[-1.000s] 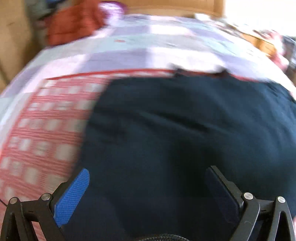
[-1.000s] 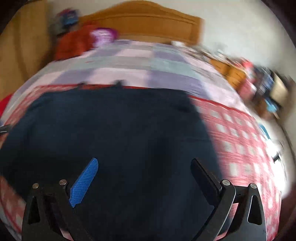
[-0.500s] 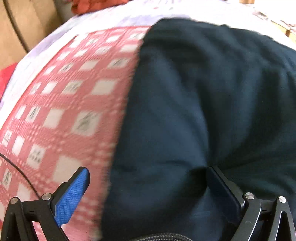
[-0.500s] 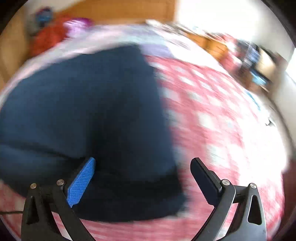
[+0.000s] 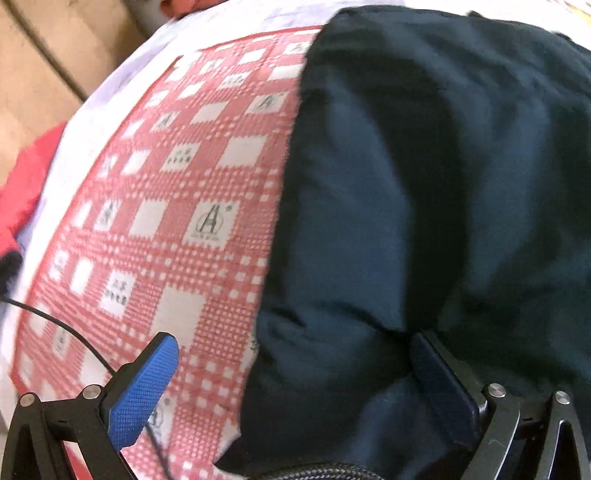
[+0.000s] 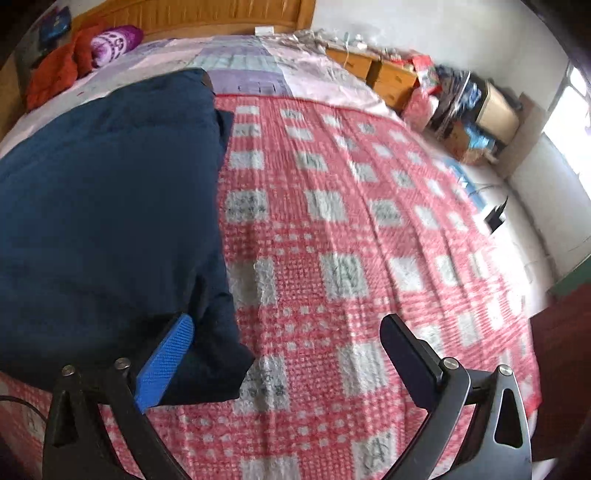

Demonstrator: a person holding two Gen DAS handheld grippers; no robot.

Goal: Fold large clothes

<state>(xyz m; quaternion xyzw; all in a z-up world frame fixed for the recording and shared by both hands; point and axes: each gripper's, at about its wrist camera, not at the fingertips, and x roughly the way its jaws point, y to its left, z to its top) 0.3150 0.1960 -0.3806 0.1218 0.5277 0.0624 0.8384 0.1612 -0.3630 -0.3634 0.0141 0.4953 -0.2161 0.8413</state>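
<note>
Lying spread on the red checked blanket of the bed, the navy garment looks soft, thick and limp, best pinched at its near corners, where the left tool and right tool gape wide, empty.

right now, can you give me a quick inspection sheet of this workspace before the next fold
Surface: bed with a red and white checked blanket over a pastel patchwork sheet.
Job's things: dark navy garment lying on the blanket, its near corners at both claws.
Clutter: orange cloth and purple bundle by the headboard; red cloth at the bed's left edge.
Grippers: left claw open, straddling the garment's near left edge; right claw open, straddling its near right corner.
Cables: thin black cable across the blanket by the left claw.
Surroundings: wooden headboard, cluttered wooden cabinets, white wall.
</note>
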